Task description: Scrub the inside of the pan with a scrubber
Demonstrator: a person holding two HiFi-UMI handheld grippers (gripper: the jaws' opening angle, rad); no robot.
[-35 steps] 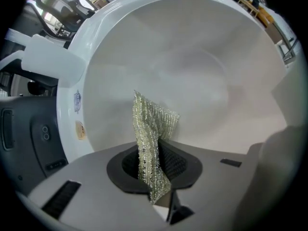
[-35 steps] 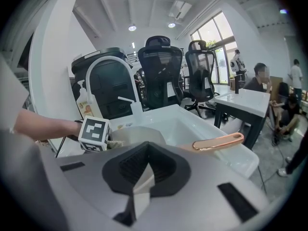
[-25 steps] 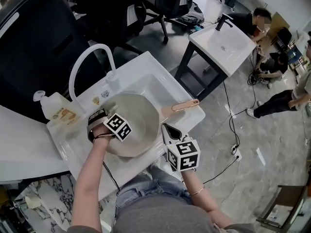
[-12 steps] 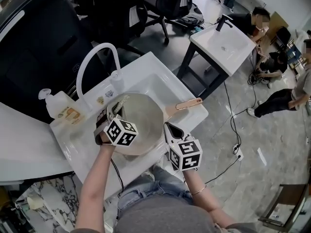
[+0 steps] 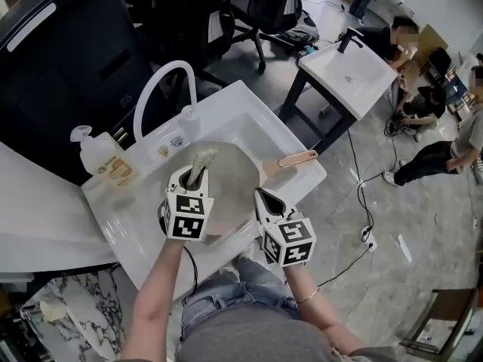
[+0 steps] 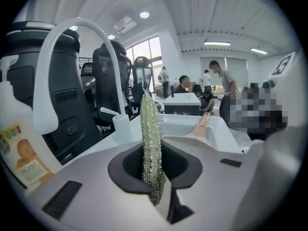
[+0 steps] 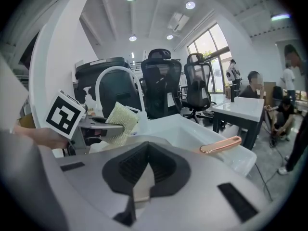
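A beige pan [image 5: 234, 179] lies in the white sink [image 5: 241, 119], its copper-coloured handle [image 5: 296, 159] pointing right over the rim. My left gripper [image 5: 192, 181] hangs over the pan's left part, shut on a pale green scrubber [image 5: 202, 161] that sticks up out of the jaws. In the left gripper view the scrubber [image 6: 151, 138] stands edge-on between the fingers. My right gripper [image 5: 262, 198] is at the sink's front rim, right of the pan, shut with nothing in it. From the right gripper view, the scrubber [image 7: 120, 121] and the handle [image 7: 220, 145] both show.
A curved white faucet [image 5: 160, 89] rises behind the basin, with a soap bottle [image 5: 102, 158] to its left on the counter. Office chairs [image 5: 264, 6] stand beyond. A second white sink table [image 5: 347, 70] and seated people [image 5: 423, 96] are at the right.
My left gripper has travelled right from the pan's left rim and risen over the pan, so the scrubber now points up. The right gripper has barely moved.
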